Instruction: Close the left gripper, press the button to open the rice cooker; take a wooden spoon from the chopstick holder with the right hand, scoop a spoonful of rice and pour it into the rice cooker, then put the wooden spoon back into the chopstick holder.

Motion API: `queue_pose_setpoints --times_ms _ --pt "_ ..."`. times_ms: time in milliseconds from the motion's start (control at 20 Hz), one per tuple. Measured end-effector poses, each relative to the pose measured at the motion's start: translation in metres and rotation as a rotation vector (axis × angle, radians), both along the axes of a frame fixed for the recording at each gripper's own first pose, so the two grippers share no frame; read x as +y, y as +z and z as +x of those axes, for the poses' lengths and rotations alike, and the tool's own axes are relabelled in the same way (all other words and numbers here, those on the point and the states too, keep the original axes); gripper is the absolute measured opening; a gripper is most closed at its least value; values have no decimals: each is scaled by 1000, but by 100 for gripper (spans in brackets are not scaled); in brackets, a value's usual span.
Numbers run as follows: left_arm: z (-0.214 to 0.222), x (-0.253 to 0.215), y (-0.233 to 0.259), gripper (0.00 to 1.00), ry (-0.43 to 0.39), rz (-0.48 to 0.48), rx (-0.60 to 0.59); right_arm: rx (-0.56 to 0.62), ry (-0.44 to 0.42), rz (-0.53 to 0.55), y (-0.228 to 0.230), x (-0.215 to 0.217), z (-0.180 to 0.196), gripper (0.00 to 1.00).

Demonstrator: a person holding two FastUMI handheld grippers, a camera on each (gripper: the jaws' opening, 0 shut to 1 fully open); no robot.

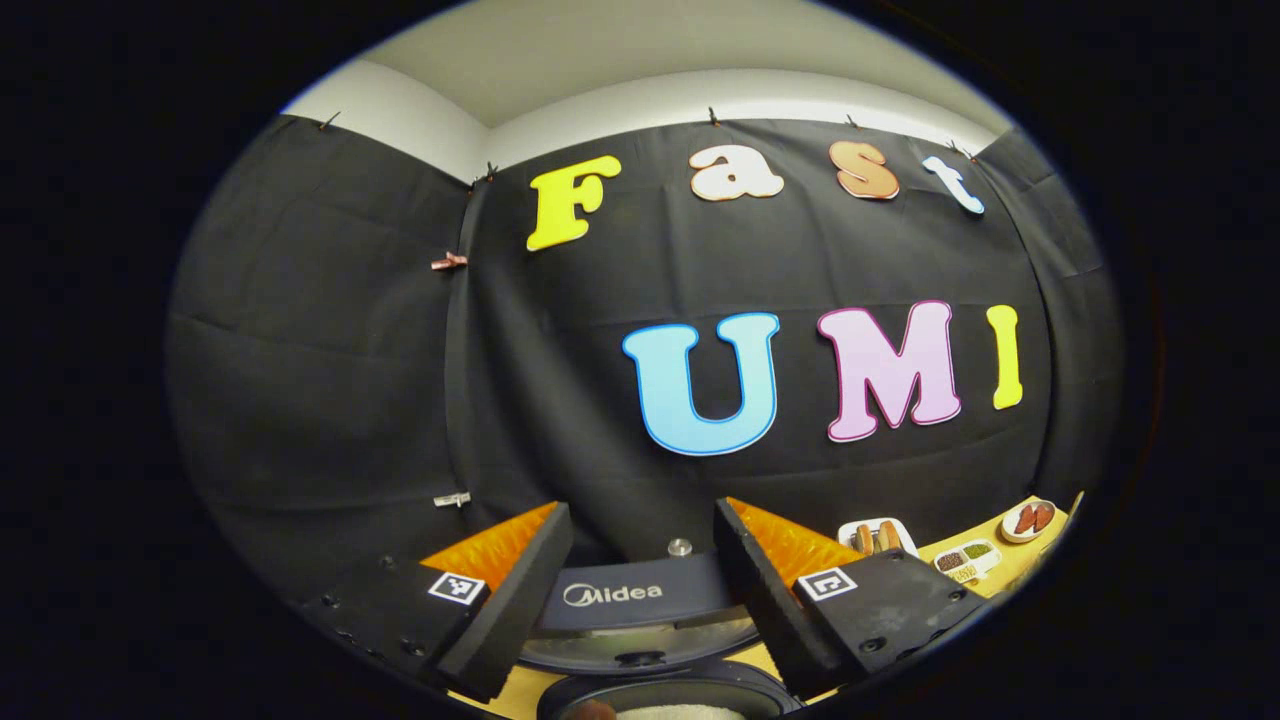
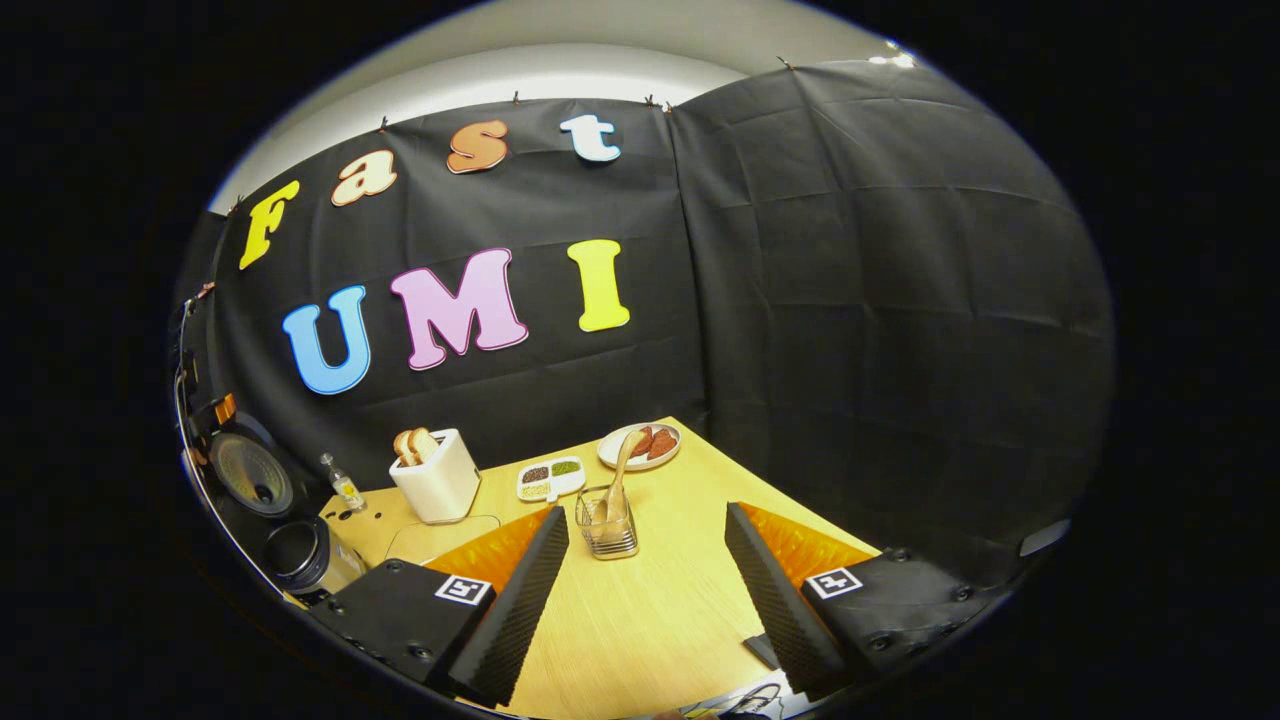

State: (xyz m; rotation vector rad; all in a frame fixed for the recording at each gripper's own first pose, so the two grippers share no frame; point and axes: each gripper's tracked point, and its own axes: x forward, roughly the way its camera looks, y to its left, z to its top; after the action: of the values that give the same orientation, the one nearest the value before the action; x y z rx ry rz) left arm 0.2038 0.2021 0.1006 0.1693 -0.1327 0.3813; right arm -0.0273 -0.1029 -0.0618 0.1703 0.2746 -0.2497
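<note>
Smooth wooden table (image 2: 650, 610), wire chopstick holder (image 2: 607, 522), slim wooden spoon (image 2: 620, 470).

On the worktop (image 2: 660, 610) the holder (image 2: 607, 522) stands mid-way with the spoon (image 2: 620, 470) in it. Beyond it lie a tray (image 2: 551, 478) and, right, a plate (image 2: 640, 446). The toaster (image 2: 436, 476) stands left; the cooker (image 2: 300, 555), lid raised, far left.
</note>
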Motion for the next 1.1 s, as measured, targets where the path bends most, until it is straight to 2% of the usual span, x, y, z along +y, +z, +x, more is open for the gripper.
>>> queue_pose_setpoints --times_ms 100,450,750,900,1100 --pt "-7 -4 -7 98 0 -3 48 10 14 5 -4 3 2 98" --pt "-66 -40 -54 100 -1 -162 221 54 87 32 -32 33 12 99" --pt "-118 -67 -147 99 -8 -318 420 62 146 67 -46 57 16 99" --pt "-131 -76 -182 99 2 -278 462 87 157 90 -56 60 13 99" --pt "-135 -75 -201 100 25 -278 457 118 169 86 -64 62 8 99"
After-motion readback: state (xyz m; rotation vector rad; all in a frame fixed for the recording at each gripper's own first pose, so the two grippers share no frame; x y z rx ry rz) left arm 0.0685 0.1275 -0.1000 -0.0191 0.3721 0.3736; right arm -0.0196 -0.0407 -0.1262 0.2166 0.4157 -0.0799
